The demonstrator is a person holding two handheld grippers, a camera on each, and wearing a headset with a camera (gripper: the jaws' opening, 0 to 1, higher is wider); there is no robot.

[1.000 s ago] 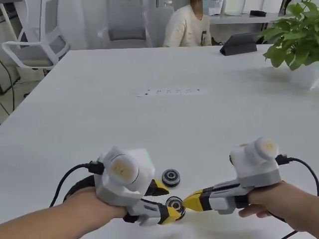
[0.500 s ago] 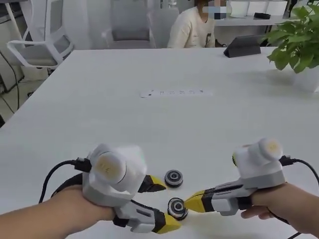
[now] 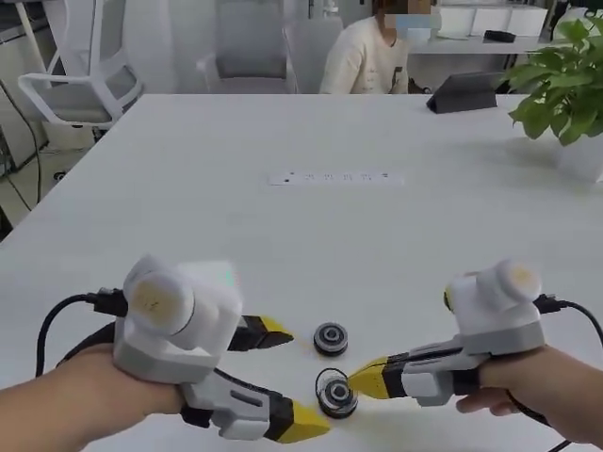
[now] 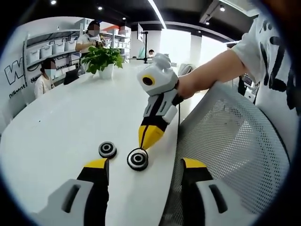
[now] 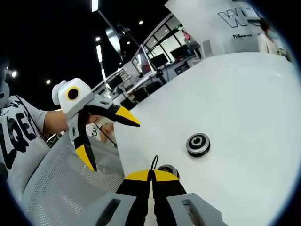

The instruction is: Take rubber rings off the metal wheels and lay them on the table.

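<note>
right gripper (image 3: 358, 380) was clamped on the rubber ring (image 5: 154, 164), peeling it off the wheel (image 3: 337, 399) by the desk's (image 3: 188, 188) near edge. left gripper (image 3: 300, 377) gaped open alongside, probably to brace.

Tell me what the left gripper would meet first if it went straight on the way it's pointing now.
Probably the nearer wheel, which sits ahead between its open jaws, where the right gripper pinches a rubber ring. Depth is uncertain.
</note>
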